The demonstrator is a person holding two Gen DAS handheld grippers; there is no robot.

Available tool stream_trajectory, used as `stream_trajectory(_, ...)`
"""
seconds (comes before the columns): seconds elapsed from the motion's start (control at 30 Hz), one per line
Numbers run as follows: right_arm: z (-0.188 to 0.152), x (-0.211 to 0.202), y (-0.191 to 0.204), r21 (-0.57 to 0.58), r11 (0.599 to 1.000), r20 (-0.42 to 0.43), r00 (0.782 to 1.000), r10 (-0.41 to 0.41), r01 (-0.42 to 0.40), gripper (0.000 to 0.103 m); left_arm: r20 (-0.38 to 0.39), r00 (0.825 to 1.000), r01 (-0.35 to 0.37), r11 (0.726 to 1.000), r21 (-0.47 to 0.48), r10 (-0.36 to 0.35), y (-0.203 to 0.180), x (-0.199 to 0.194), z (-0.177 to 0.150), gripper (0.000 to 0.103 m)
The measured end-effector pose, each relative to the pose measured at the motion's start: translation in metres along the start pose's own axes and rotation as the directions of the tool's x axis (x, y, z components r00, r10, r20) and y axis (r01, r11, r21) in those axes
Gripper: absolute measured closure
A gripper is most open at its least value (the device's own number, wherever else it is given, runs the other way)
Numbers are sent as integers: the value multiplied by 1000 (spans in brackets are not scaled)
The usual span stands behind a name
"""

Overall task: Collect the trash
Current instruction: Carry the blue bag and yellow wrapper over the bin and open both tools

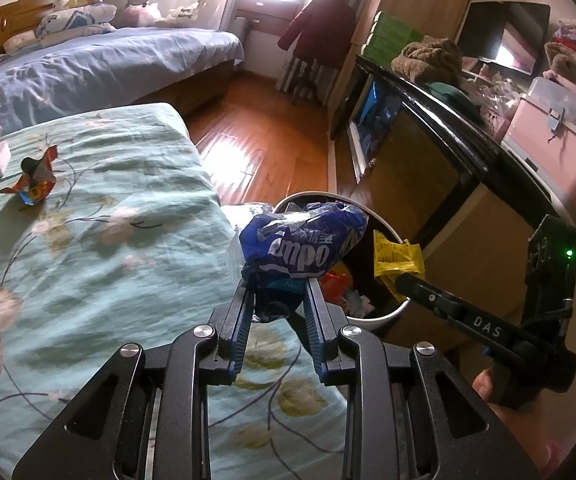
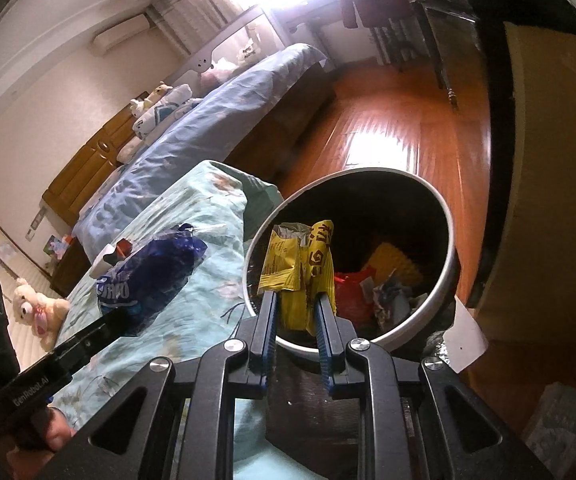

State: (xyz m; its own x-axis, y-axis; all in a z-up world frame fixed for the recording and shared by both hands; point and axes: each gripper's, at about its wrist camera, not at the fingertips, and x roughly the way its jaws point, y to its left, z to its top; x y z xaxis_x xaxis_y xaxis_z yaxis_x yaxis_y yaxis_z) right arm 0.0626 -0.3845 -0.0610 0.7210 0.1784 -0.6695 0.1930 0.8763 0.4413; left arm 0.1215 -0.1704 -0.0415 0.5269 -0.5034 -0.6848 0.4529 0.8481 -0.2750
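Left gripper (image 1: 275, 284) clamped on blue wrapper (image 1: 304, 248), at near-left rim of bin (image 1: 392, 312). Right gripper (image 2: 296, 300) clamped on yellow wrapper (image 2: 300, 272), over bin opening. Both look light, crinkly, prob. slippery; pinch bunched folds, not loose edges.

The blue wrapper (image 1: 304, 248) pinched in the left hand-held gripper (image 1: 275, 292) is thin, crinkled plastic film with a glossy sheen. The yellow wrapper (image 2: 300, 272) in the right hand-held gripper (image 2: 296, 304) looks like creased, matt-printed foil plastic. Just beyond both, the bin (image 2: 444, 208) has a smooth, pale rim that shines like metal and a dark inside. Left of them, the bedspread (image 1: 87, 240) is soft, wrinkled cloth. The floor (image 1: 263, 136) ahead is polished wood, glaring with light.
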Motion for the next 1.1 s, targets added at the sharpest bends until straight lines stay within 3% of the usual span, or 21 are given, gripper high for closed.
stream_trajectory(1.1, 26, 14, -38, 40, 997, -6, 997, -73, 73, 83, -87, 996, 9, 997, 79, -2, -32, 60, 16, 79)
